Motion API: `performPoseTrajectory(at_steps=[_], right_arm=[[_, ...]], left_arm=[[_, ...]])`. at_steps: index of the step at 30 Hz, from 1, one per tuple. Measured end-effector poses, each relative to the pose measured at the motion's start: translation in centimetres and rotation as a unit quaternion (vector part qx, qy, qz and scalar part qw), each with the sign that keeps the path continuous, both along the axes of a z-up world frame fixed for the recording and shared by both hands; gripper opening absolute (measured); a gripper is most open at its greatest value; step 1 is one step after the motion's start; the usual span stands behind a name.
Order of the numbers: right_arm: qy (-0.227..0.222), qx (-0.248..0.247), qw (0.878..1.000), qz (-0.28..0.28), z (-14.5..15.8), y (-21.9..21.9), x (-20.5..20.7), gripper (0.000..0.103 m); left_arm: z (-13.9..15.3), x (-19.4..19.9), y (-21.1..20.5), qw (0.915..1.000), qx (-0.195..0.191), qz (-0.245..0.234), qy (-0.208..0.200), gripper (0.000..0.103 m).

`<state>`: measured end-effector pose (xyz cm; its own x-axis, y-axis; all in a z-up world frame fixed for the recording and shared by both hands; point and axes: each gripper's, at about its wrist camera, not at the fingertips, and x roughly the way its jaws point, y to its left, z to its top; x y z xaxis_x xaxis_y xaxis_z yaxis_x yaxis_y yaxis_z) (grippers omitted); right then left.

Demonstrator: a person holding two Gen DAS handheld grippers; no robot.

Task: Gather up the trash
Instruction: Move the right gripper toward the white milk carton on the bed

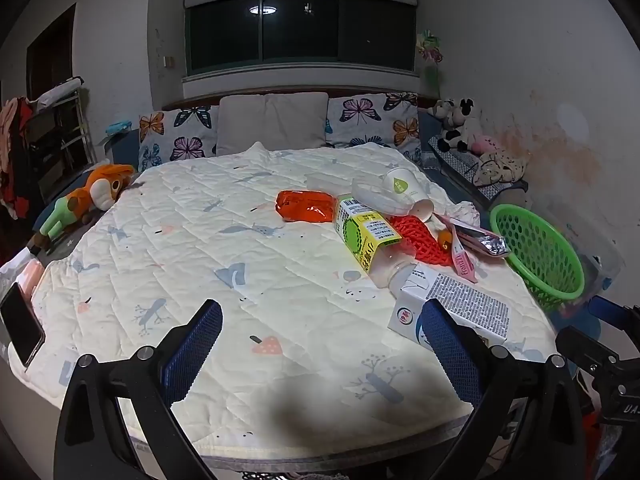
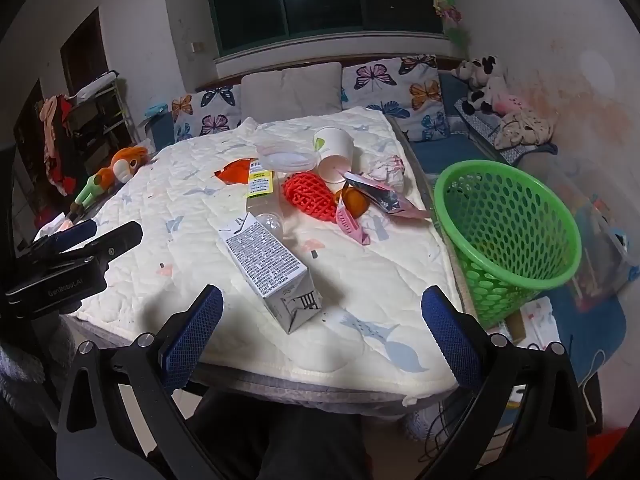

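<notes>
From the left wrist, the left hand-held gripper point(image 1: 322, 344) hangs over the near edge of the bed point(image 1: 200, 240) with its jaws spread wide and nothing between them. The trash lies in a heap on the far right of the quilt: a white carton point(image 1: 460, 312) nearest, partly hidden behind the right pad, then a clear bottle with a yellow label point(image 1: 366, 230), an orange wrapper point(image 1: 306, 206), a red foam net point(image 1: 420, 240), a paper cup point(image 1: 408, 190) and a foil packet point(image 1: 480, 240). The green basket point(image 1: 540, 256) stands just beyond the bed's right edge. The likely trouble here is the overlap: the bottle's neck rests against the carton, so lifting one may drag or roll the other. A phone point(image 1: 22, 330) lies at the left edge and a stuffed toy point(image 1: 88, 200) farther up; a careless sweep could take either for rubbish or knock the phone off.

From the right wrist, the right hand-held gripper point(image 2: 322, 334) is likewise wide open and empty, aimed down at the carton point(image 2: 272, 268), which lies on its side, just ahead of the pads. The basket point(image 2: 508, 236) leans, its mouth tilted toward the bed, so a drop may hit the rim and bounce out, or a heavy item may tip it over. The soft quilt gives under pressure, and pads pushed down could pinch fabric along with the carton. The round bottle point(image 2: 262, 188) may roll off if nudged. The left hand-held gripper point(image 2: 80, 240) shows at the left, close enough that the two could collide if both reach for the heap.
</notes>
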<state>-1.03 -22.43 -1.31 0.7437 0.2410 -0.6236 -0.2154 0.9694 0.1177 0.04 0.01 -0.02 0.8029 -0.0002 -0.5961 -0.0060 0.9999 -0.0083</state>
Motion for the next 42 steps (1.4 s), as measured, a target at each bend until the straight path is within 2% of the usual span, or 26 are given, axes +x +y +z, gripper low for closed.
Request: performPoseTrajectory(at_steps=[42], right_arm=[[0.004, 0.004, 1.000, -0.003, -0.16, -0.05, -0.05, 0.099]], left_arm=[[0.00, -0.03, -0.01, 1.0000, 0.000, 0.000, -0.003, 0.097]])
